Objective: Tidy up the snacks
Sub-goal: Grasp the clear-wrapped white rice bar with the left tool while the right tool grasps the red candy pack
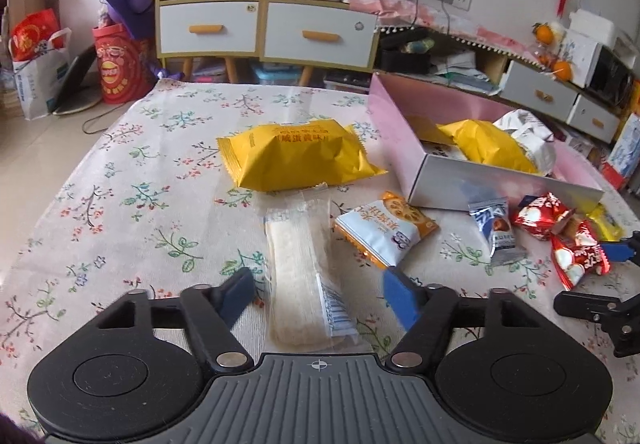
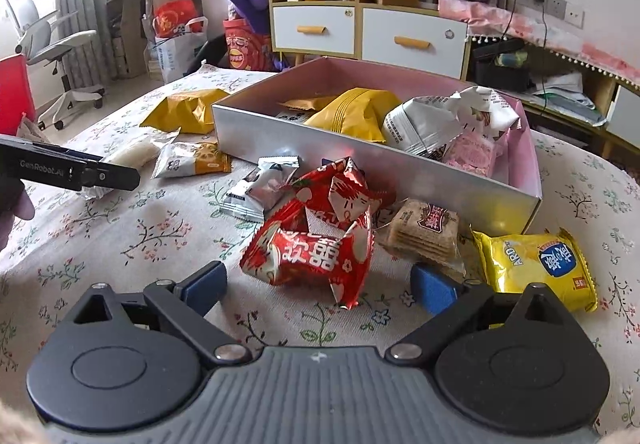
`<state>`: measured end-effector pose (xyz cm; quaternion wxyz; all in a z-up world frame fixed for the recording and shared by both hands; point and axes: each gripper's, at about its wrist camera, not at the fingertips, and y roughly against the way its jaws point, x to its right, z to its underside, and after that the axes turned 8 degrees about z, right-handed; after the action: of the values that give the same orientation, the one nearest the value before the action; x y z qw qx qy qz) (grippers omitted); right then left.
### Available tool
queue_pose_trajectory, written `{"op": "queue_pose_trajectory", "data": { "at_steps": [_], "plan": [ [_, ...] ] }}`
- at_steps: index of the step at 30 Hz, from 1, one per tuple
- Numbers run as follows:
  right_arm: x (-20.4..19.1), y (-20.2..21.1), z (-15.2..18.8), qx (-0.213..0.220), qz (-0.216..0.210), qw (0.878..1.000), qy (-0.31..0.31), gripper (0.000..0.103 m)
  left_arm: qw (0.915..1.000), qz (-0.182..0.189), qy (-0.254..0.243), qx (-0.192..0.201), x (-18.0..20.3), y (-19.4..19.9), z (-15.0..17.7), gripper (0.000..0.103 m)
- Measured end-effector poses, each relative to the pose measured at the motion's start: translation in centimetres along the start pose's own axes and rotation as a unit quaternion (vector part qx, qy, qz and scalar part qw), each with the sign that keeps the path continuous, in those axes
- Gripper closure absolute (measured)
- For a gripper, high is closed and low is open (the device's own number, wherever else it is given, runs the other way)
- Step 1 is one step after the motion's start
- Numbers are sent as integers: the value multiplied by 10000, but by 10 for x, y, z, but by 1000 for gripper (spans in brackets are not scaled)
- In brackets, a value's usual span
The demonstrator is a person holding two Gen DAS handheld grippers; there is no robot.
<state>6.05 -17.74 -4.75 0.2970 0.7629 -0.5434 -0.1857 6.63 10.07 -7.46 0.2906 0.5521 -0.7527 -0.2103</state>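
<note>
My left gripper is open, its blue fingers on either side of a long clear-wrapped rice cracker lying on the floral tablecloth. Beyond it lie a big yellow packet and a white-orange packet. My right gripper is open around a red foil snack, with a second red snack behind it. The pink-lined box holds a yellow packet and white packets; it also shows in the left wrist view.
Near the right gripper lie a brown cracker pack, a yellow biscuit pack and a silver packet. The left gripper's body shows at left. A blue-white packet lies by the box. Cabinets stand beyond the table.
</note>
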Motion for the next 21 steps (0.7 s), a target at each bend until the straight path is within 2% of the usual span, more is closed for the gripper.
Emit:
{"op": "queue_pose_trajectory", "data": {
  "at_steps": [5, 8, 11, 12, 13, 21],
  "plan": [
    [1, 0, -4, -33, 59, 9999, -107, 16, 9989, -353, 30, -303, 3, -3, -10, 60],
    [-1, 0, -4, -28, 160, 9998, -72, 24, 9985, -335, 216, -364, -1, -3, -14, 69],
    [-1, 0, -6, -33, 178, 9998, -76, 35, 9983, -309, 277, -401, -3, -2, -15, 74],
    [-2, 0, -7, -29, 151, 9999, -56, 41, 9983, -314, 260, -408, -2, -2, -15, 76],
    [-3, 2, -7, -13, 92, 10000, -18, 52, 9984, -320, 240, -411, -2, -2, -14, 76],
    [-9, 6, -10, -4, 117, 9999, 92, 56, 9982, -292, 317, -416, -1, 3, -15, 83]
  ]
}}
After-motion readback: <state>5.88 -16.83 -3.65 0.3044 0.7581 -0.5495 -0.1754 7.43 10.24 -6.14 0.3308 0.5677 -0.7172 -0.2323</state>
